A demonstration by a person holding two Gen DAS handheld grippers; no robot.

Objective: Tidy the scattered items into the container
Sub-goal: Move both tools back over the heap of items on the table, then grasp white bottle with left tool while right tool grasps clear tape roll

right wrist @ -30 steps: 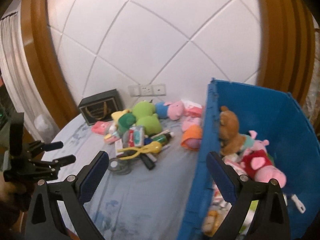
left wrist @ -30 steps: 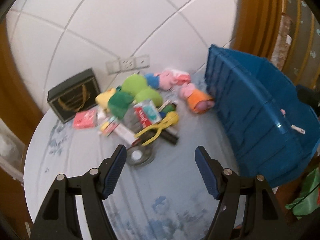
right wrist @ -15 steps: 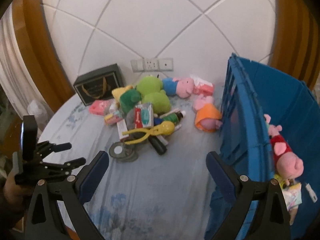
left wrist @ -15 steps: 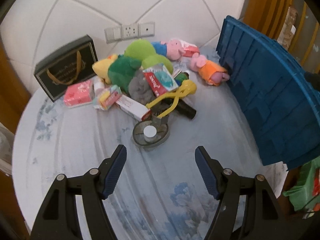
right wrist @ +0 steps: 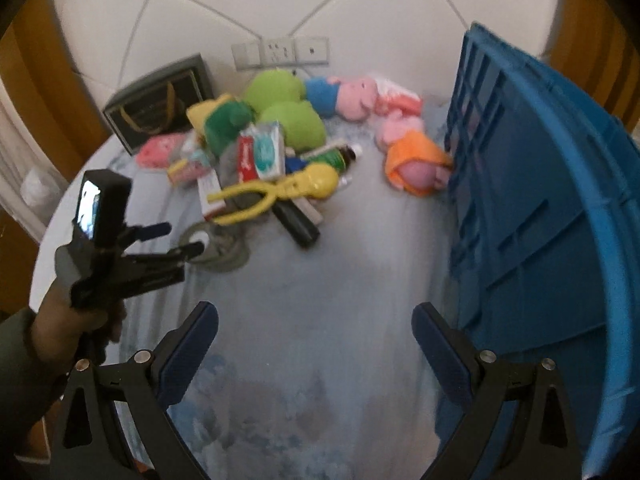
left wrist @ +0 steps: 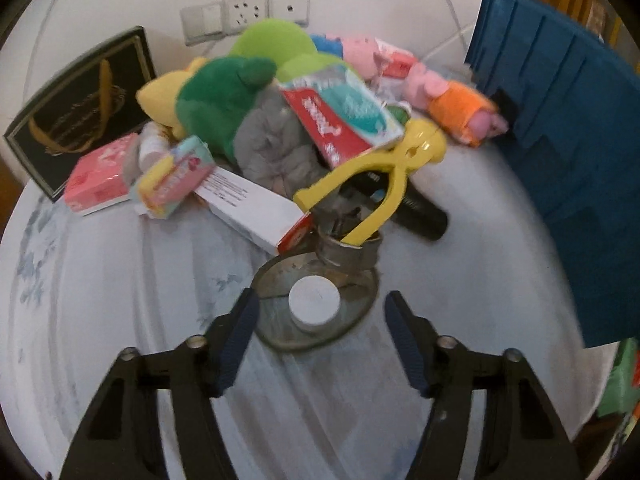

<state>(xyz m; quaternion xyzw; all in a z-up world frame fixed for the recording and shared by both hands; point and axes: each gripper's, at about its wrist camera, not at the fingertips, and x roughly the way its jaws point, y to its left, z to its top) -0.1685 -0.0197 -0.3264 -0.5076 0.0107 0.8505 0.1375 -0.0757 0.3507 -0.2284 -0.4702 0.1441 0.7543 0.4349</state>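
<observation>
A pile of items lies on the round table: green plush toys [left wrist: 228, 92], a yellow plastic clamp [left wrist: 384, 168], a toothpaste box [left wrist: 256, 208], a tissue pack [left wrist: 344, 112], a pink pig plush in orange [left wrist: 460, 108]. A round metal lid with a white knob [left wrist: 316, 304] lies nearest. My left gripper [left wrist: 320, 316] is open, its fingers either side of the lid; it also shows in the right wrist view [right wrist: 176, 240]. My right gripper [right wrist: 316, 340] is open and empty over bare cloth. The blue crate [right wrist: 540, 200] stands at the right.
A black gift box [left wrist: 80, 108] and a pink packet [left wrist: 100, 176] sit at the back left. A wall with sockets [left wrist: 244, 12] is behind the pile. The table edge [left wrist: 16, 280] curves round at left. A black tube [left wrist: 420, 216] lies under the clamp.
My left gripper has moved forward and down to the metal lid, which now sits between its open fingers. My right gripper has dropped lower beside the crate's outer wall.
</observation>
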